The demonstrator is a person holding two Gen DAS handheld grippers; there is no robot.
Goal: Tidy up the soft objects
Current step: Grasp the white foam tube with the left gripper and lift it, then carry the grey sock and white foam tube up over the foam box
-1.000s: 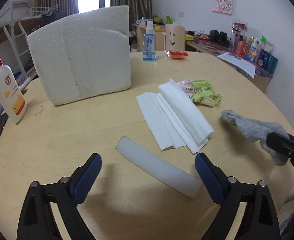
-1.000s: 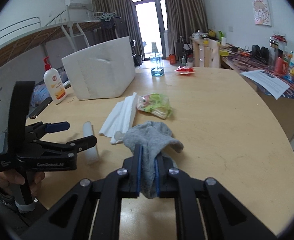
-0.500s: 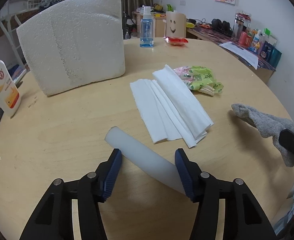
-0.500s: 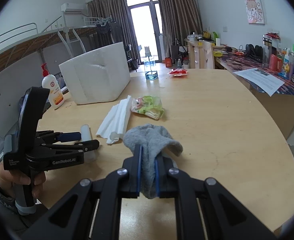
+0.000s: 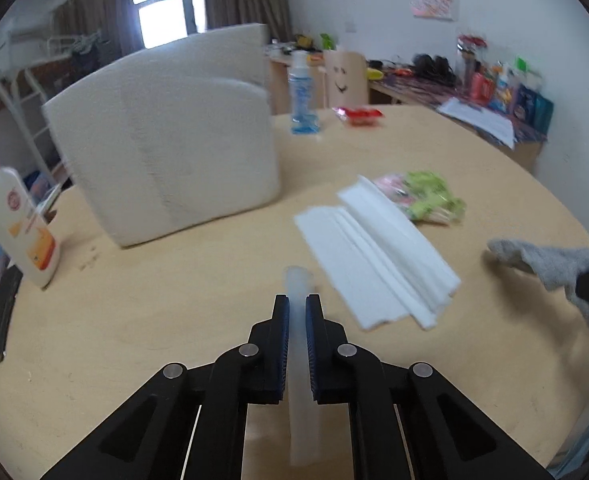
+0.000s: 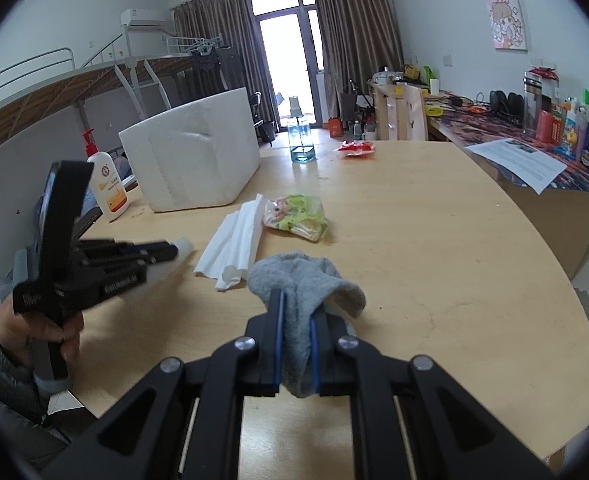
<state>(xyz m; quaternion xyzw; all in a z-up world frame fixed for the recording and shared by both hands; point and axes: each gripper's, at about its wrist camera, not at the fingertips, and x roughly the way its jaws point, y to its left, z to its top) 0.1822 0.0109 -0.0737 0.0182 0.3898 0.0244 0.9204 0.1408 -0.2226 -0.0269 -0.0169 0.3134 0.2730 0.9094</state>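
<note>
My left gripper [image 5: 297, 305] is shut on a translucent white foam stick [image 5: 299, 286] and holds it lifted off the round wooden table [image 5: 174, 312]; it also shows in the right wrist view [image 6: 162, 254]. My right gripper [image 6: 297, 304] is shut on a grey sock [image 6: 306, 276], also seen at the right in the left wrist view [image 5: 554, 264]. Folded white tissues [image 5: 374, 264] and a green-pink plastic packet [image 5: 426, 196] lie on the table between the grippers.
A big white foam box [image 5: 166, 152] stands at the back left. A lotion pump bottle [image 5: 14, 216] stands at the left edge. A blue spray bottle [image 5: 304, 96] and a red packet [image 5: 358, 114] stand at the far side.
My left gripper has closed on the foam stick and lifted it, turning it in line with the fingers. My right gripper still holds the sock, nearly unmoved.
</note>
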